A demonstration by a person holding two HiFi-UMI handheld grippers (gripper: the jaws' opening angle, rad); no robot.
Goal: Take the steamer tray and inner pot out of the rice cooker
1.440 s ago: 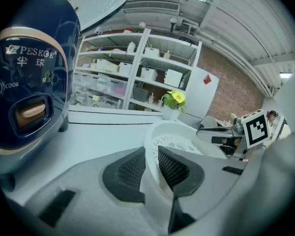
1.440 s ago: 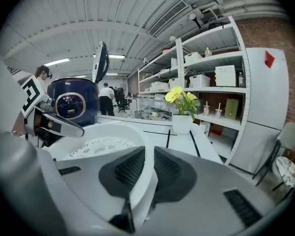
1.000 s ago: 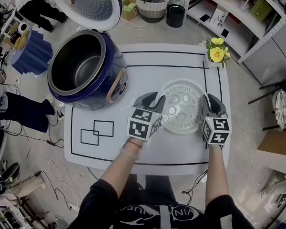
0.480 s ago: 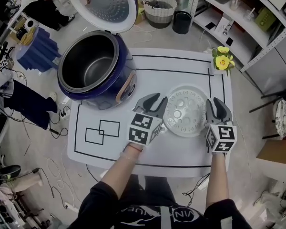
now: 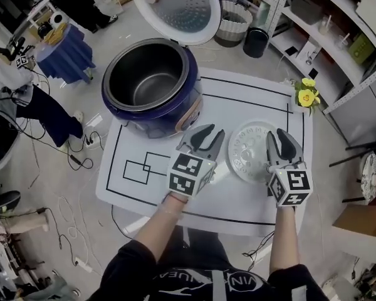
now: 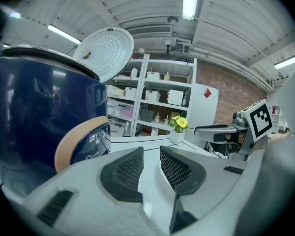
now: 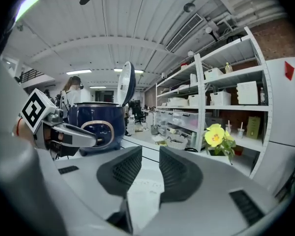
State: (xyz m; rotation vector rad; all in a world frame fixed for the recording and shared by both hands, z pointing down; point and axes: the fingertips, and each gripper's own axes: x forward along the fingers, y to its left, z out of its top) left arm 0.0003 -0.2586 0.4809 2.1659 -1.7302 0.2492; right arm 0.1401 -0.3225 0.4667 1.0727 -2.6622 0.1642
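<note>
The white perforated steamer tray [image 5: 250, 150] lies flat on the white table [image 5: 238, 99], to the right of the blue rice cooker [image 5: 153, 86]. The cooker's lid [image 5: 182, 5] stands up, and the dark inner pot [image 5: 144, 80] sits inside. My left gripper [image 5: 210, 132] hovers just left of the tray, open and empty. On the tray's right edge my right gripper [image 5: 276, 135] hovers, also open and empty. The left gripper view has its jaws [image 6: 151, 151] apart, with the cooker [image 6: 39, 117] close on the left. The right gripper view shows a gap [image 7: 150, 154] between its jaws and the cooker [image 7: 101, 122] farther off.
A small pot of yellow flowers [image 5: 307, 96] stands at the table's far right corner. Black lines and two overlapping squares [image 5: 144, 167] mark the tabletop. Shelving [image 5: 338, 30] runs along the right, with baskets and a bin behind the table. Cables lie on the floor at left.
Both grippers have lifted off the steamer tray's sides and risen. The tray stays flat on the table. The head view has swung so the cooker sits nearer the middle.
</note>
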